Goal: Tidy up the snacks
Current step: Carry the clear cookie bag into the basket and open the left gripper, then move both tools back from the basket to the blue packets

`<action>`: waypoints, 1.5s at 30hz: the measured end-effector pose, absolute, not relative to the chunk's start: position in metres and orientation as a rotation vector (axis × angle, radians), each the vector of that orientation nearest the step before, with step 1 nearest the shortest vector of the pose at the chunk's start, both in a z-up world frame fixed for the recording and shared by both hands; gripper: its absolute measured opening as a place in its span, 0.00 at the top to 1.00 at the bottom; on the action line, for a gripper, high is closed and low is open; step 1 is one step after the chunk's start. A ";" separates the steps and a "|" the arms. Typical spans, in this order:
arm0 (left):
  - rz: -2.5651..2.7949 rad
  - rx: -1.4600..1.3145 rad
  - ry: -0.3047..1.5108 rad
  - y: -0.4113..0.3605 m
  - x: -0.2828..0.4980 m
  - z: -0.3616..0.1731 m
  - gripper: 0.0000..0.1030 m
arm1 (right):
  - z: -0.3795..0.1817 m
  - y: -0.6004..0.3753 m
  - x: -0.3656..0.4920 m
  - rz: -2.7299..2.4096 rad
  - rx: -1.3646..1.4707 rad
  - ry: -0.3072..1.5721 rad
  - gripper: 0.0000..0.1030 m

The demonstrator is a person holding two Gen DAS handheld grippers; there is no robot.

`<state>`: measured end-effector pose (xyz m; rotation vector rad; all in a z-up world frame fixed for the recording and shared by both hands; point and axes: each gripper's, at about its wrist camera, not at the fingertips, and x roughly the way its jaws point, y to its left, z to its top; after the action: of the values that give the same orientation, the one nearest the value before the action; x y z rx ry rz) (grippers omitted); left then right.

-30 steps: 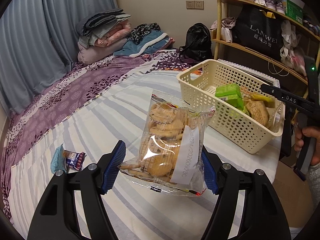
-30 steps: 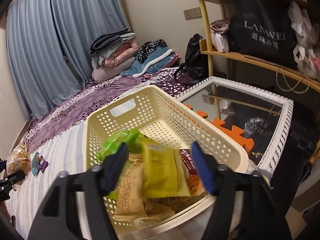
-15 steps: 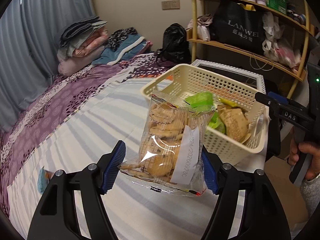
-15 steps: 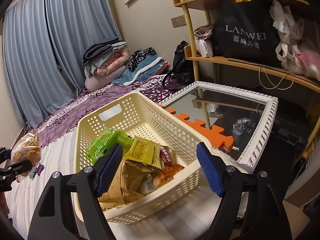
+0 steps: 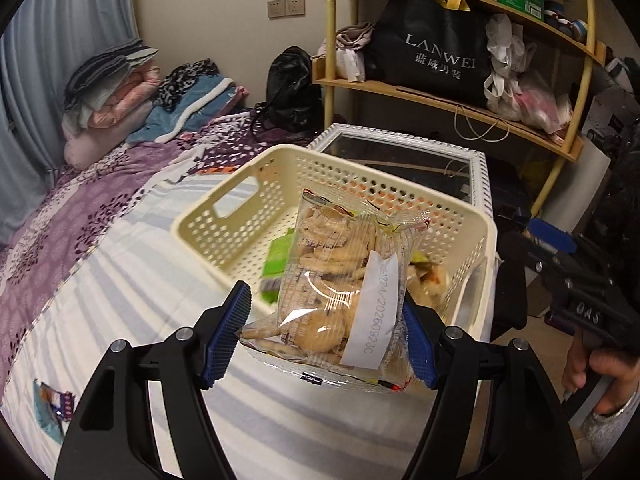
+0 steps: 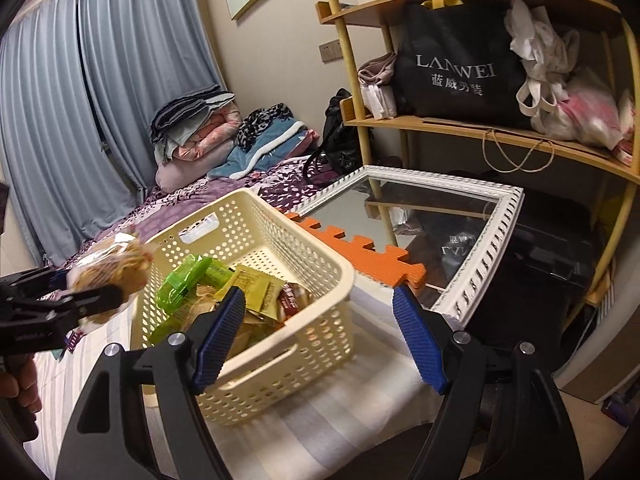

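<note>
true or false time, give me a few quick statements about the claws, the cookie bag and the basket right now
1. The left claw grips a clear plastic bag of cookies. True.
2. The right claw holds a green packet. False: its jaws stand open with nothing between the pads.
3. The cream perforated plastic basket is empty. False: it holds several packets, including a green snack packet.
4. A small blue snack packet lies on the striped bedsheet. True.
5. The white-framed mirror hangs on the wall. False: it lies flat beside the basket.

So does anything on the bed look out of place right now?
Yes: one small blue snack packet lies alone on the striped sheet, apart from the cream perforated plastic basket that holds the other snacks. Nothing looks spilled or damaged.
</note>
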<state>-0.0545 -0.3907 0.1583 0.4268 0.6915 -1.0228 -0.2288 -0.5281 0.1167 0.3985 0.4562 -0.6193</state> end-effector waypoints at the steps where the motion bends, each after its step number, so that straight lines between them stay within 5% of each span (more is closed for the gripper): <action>1: -1.032 0.415 0.696 -0.397 -0.054 0.158 0.30 | 0.116 -0.528 -0.230 -0.621 0.398 0.458 0.26; 3: -1.049 0.397 0.701 -0.409 -0.053 0.156 0.28 | 0.115 -0.529 -0.231 -0.620 0.403 0.462 0.26; 8: -1.033 0.373 0.685 -0.414 -0.049 0.152 0.06 | 0.112 -0.526 -0.232 -0.616 0.402 0.467 0.26; 26: -0.936 0.317 0.717 -0.356 -0.026 0.157 0.06 | 0.125 -0.491 -0.191 -0.469 0.317 0.494 0.25; 45: -0.816 0.261 0.735 -0.276 -0.021 0.161 0.06 | 0.113 -0.508 -0.105 -0.433 0.232 0.789 0.22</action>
<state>-0.0206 -0.2763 0.1613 0.2613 0.7350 -0.8161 -0.1045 -0.5078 0.1128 0.2319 0.7886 -0.4332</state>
